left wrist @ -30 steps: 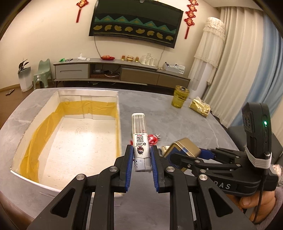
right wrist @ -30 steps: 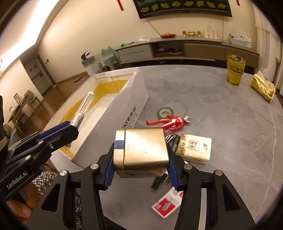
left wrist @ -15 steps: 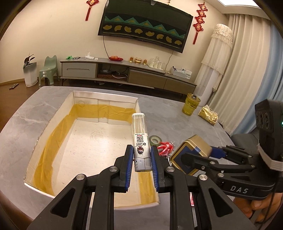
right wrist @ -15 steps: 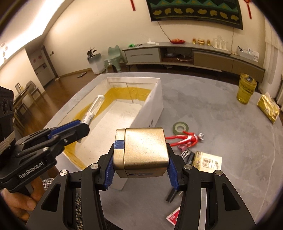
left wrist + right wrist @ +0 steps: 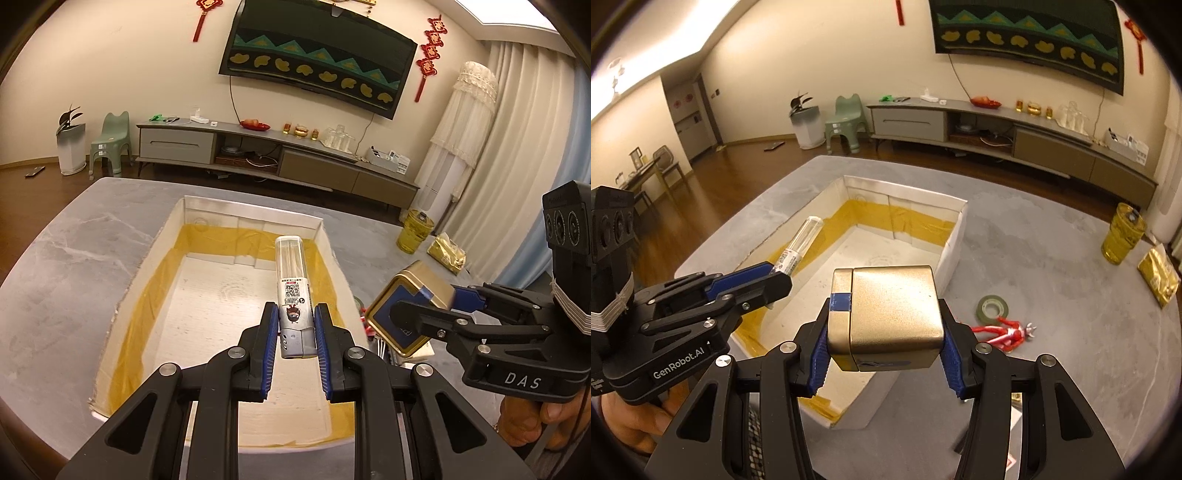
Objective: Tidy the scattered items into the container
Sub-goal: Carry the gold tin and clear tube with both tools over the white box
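My left gripper [image 5: 295, 325] is shut on a clear tube with a silver labelled base [image 5: 293, 291], held above the open white box [image 5: 162, 236] lined with yellow tape. From the right wrist view the same tube [image 5: 801, 245] points over the box's left side, with the left gripper [image 5: 768, 275] around its base. My right gripper [image 5: 886, 339] is shut on a gold tin [image 5: 886, 314] and hovers over the box's [image 5: 955, 236] near right corner. That tin [image 5: 410, 302] shows right of the box in the left wrist view.
On the grey table [image 5: 1052, 266] right of the box lie a green tape roll [image 5: 993, 308] and a red toy figure [image 5: 1004, 334]. A yellow glass jar [image 5: 1123, 232] and a gold packet [image 5: 1158, 275] sit at the far right. A hand holds each gripper.
Both grippers have risen and shifted left over the box. The tube now hangs over the box's interior, and the gold tin has come from above the scattered items to the box's corner.
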A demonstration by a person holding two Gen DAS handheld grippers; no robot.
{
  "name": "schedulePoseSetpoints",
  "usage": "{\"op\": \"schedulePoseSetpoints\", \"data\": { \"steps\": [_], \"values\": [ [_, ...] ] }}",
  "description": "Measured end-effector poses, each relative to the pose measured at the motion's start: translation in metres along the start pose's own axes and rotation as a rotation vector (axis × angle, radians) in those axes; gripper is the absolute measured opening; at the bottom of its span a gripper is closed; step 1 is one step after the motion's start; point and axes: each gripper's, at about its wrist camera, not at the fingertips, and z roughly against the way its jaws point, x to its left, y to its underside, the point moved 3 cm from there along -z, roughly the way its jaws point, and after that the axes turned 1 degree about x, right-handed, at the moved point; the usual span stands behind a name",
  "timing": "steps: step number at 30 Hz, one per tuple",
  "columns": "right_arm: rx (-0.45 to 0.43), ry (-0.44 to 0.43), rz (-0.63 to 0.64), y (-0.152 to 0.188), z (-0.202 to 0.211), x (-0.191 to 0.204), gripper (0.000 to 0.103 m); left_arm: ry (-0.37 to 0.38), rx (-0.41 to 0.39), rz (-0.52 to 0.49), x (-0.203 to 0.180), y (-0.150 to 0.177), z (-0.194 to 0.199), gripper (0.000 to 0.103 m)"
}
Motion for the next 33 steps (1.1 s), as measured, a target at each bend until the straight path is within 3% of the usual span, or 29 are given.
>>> {"op": "schedulePoseSetpoints", "data": {
  "steps": [14,23,33],
  "values": [
    [0.017,0.002,0.047,-0.033,-0.028,0.012,0.054,-0.004,0.003,-0.023,0.02,-0.03,-0.008,0.021],
    [0.045,0.003,0.069,-0.047,-0.054,0.011,0.054,0.03,0.084,0.001,0.034,-0.042,-0.029,0.021],
    [0.086,-0.01,0.088,-0.063,-0.088,0.005,0.054,-0.003,0.175,0.006,0.046,-0.052,-0.062,0.021]
  ]
}}
